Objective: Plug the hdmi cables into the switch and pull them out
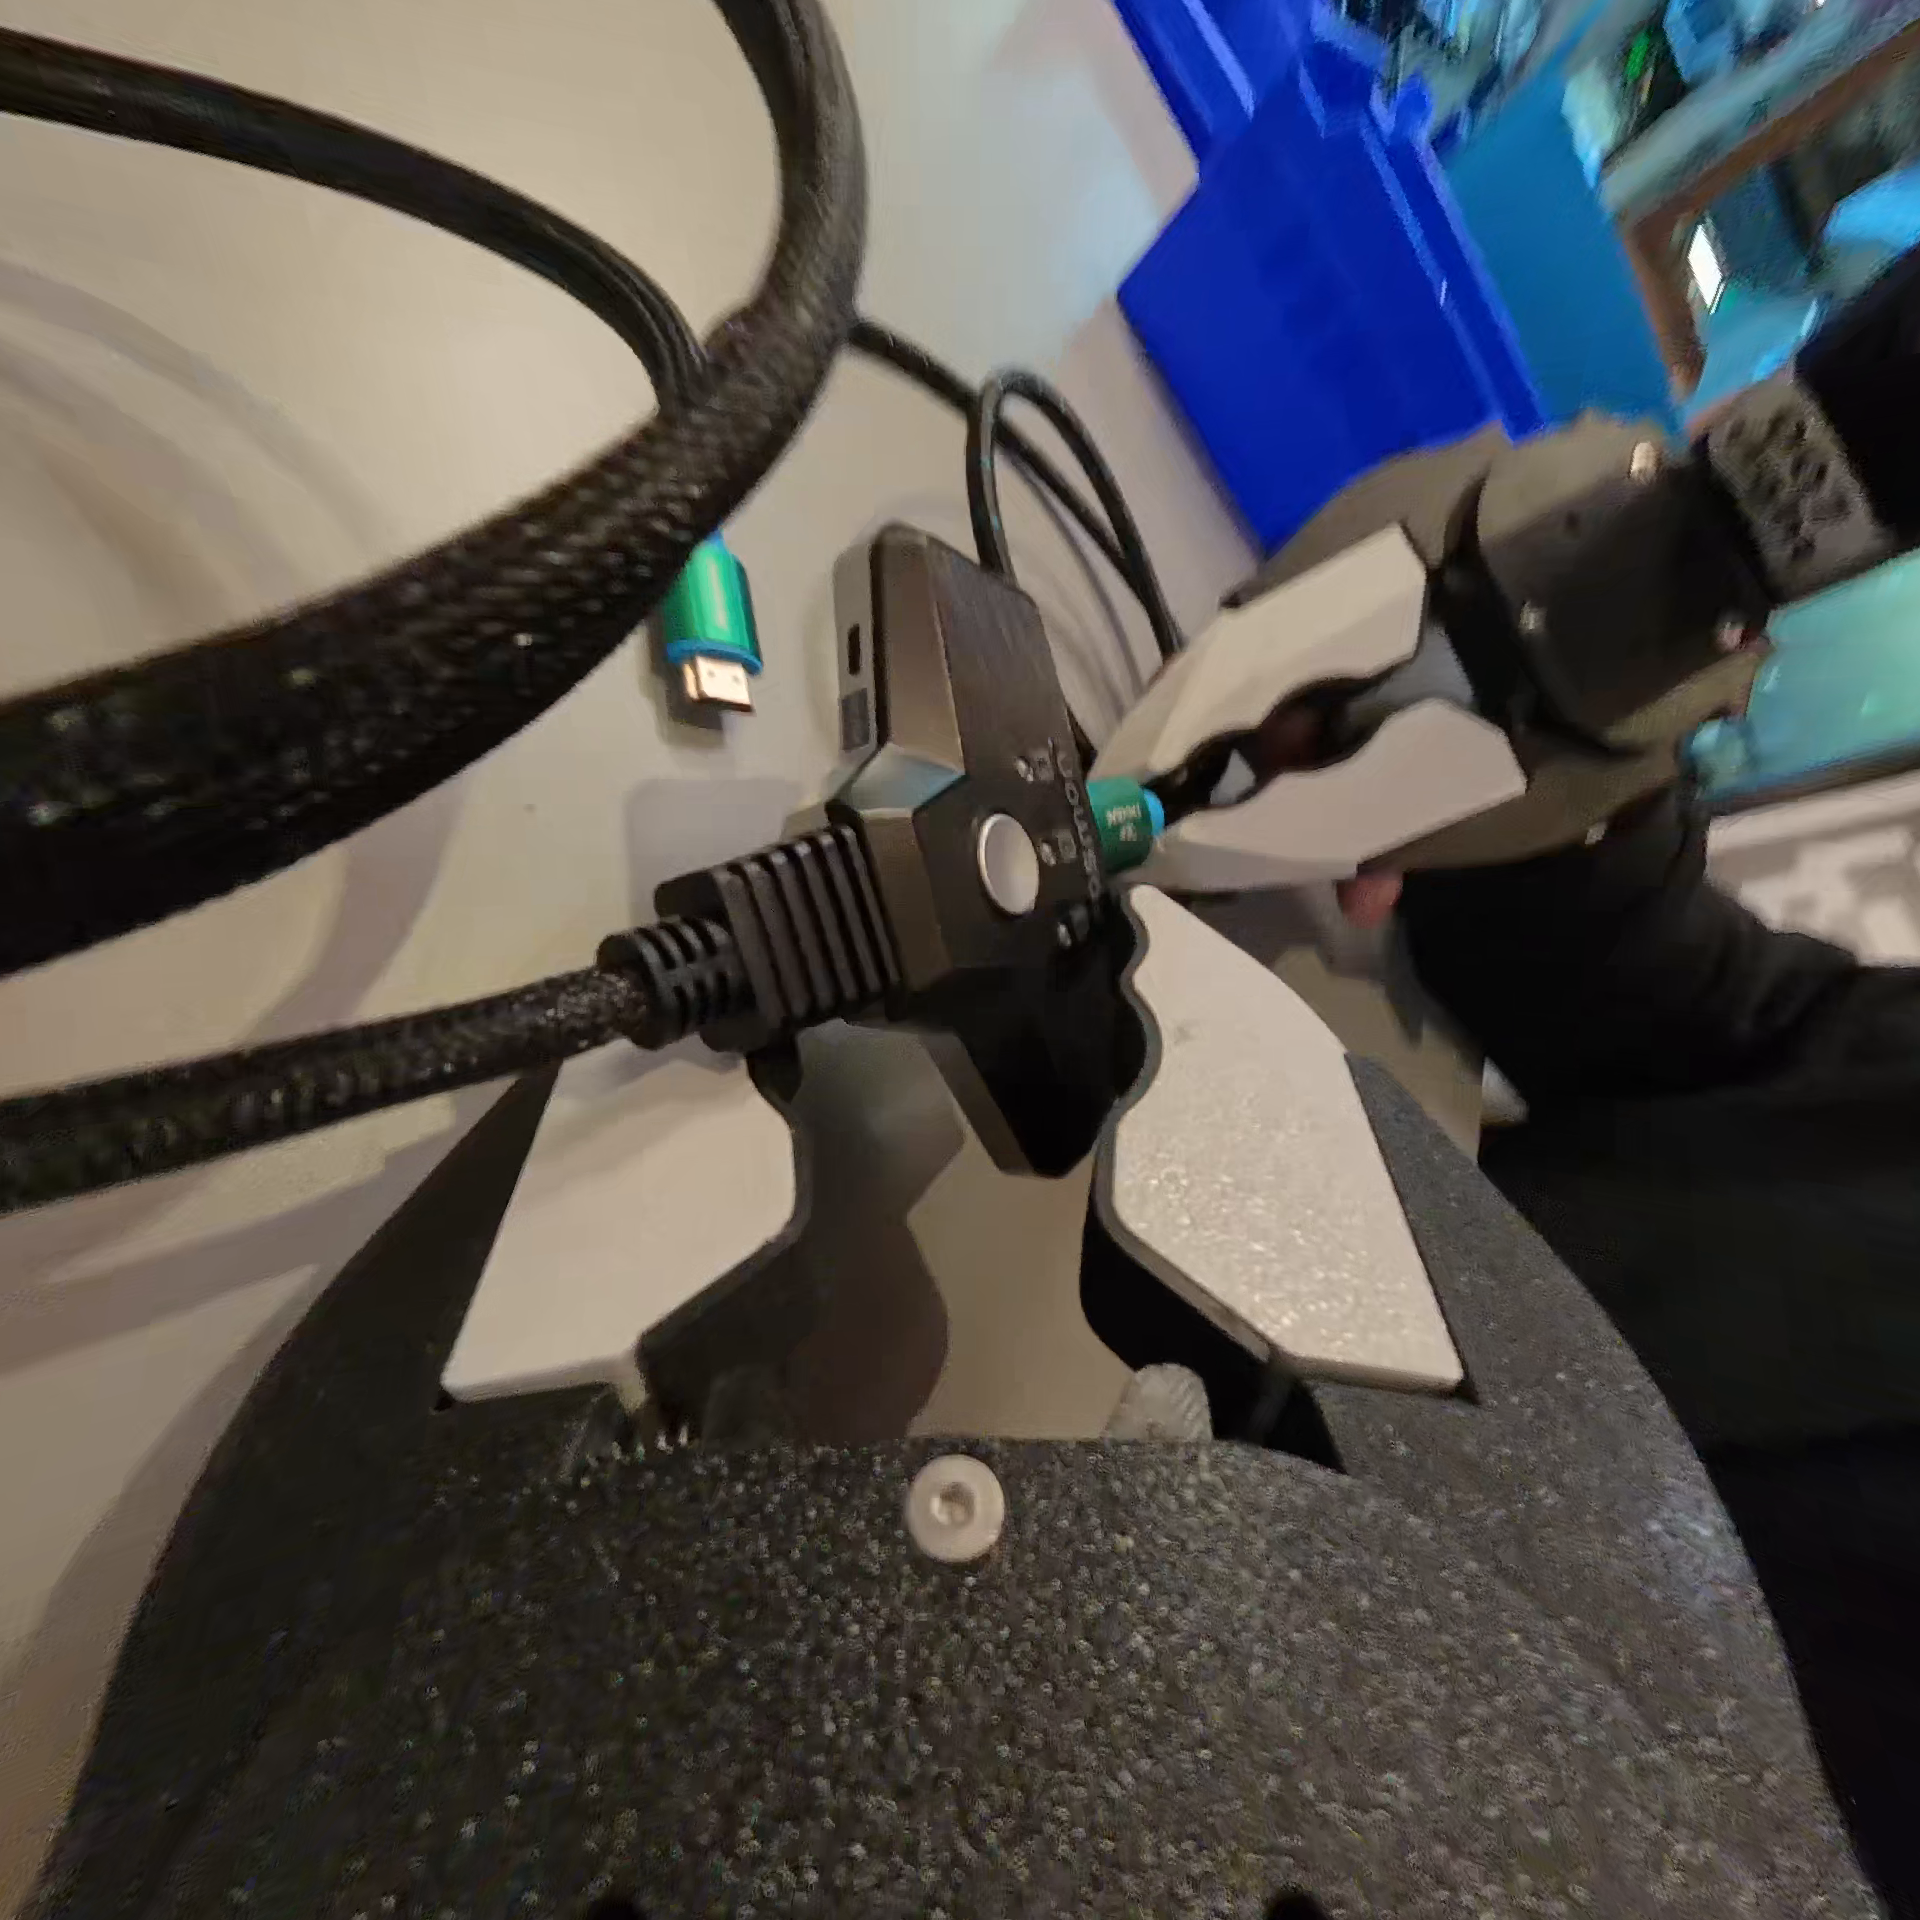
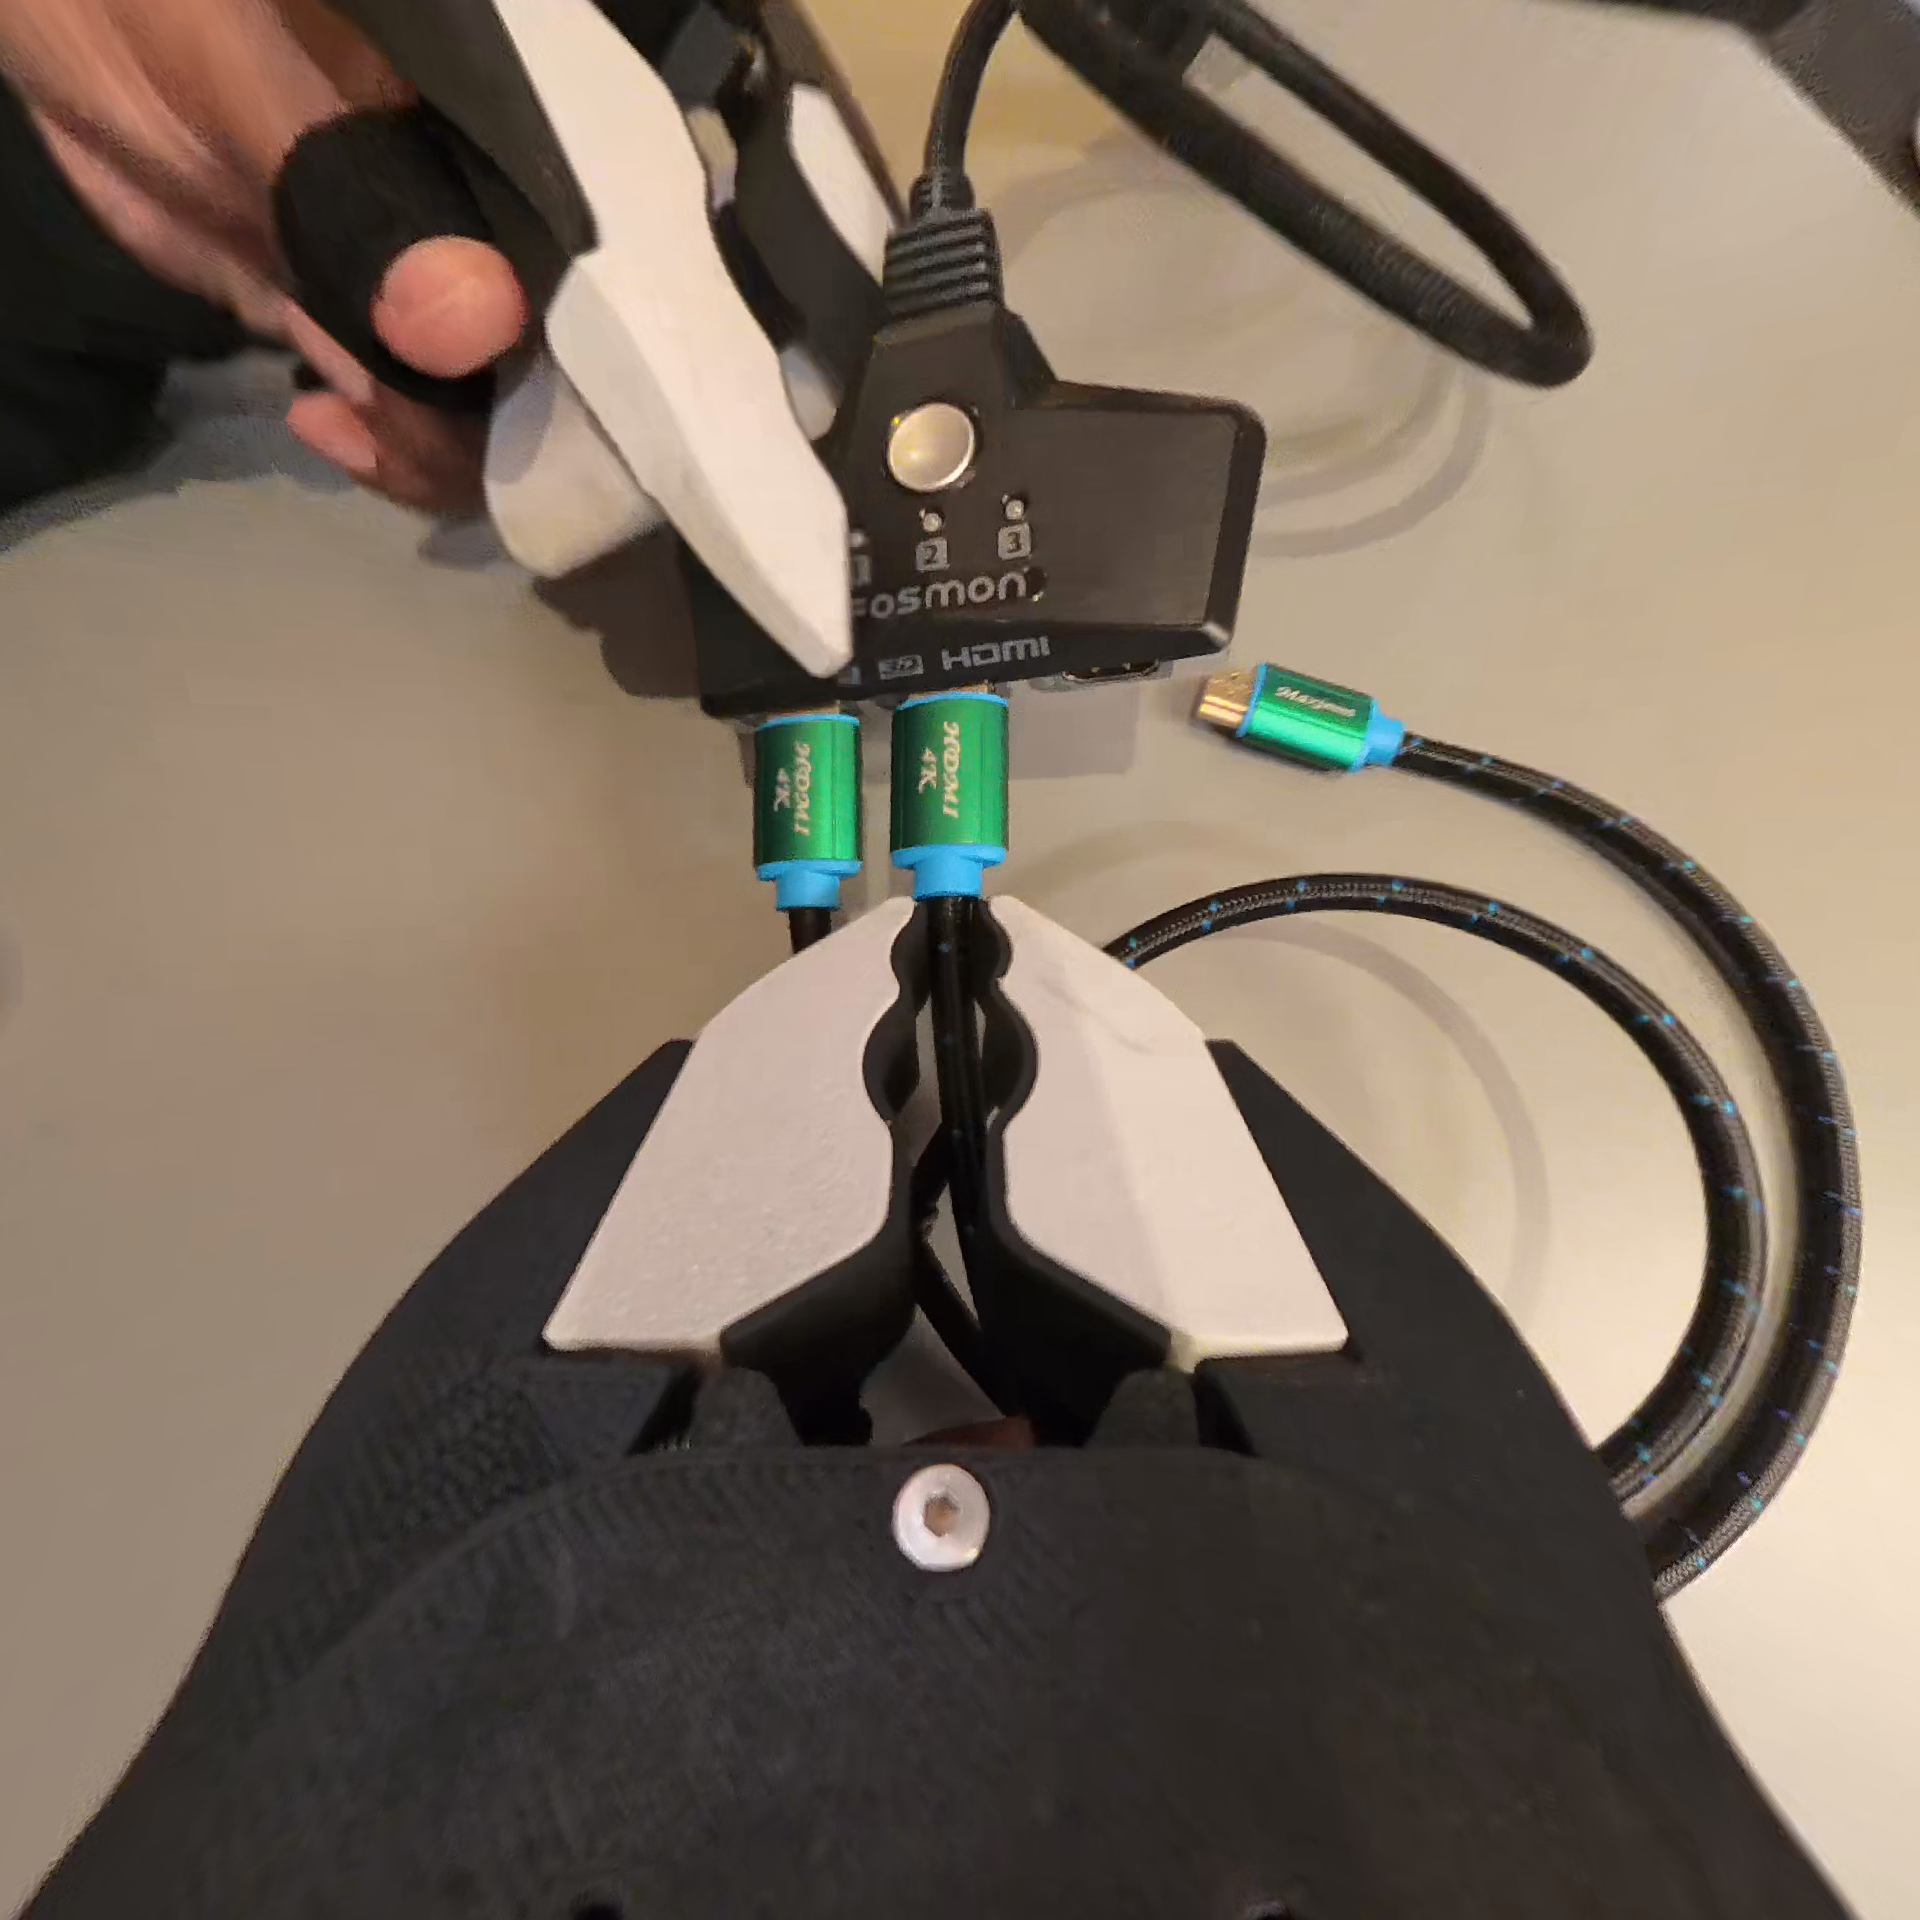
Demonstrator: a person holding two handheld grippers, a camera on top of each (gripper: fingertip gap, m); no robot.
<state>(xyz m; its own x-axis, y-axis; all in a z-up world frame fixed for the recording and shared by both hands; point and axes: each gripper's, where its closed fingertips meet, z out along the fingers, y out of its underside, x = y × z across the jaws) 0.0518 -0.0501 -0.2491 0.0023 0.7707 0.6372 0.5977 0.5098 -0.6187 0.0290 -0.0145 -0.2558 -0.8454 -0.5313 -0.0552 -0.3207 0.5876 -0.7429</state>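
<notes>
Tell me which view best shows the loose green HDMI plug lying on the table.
The right wrist view: the loose green HDMI plug lies sharp and unobstructed right of the switch, its cable visible. The left wrist view shows it smaller and slightly blurred, beyond the thick black cable.

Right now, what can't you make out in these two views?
- Leftmost port of the switch: right wrist view, covered by the left gripper.
- How deep the middle plug sits: its metal tip is hidden at the port.
- Right gripper contact on that plug's cable: its pads hide it.
- Background shelves: left wrist view, motion-blurred.
- Thick braided cable: its far end leaves the frame.
</notes>
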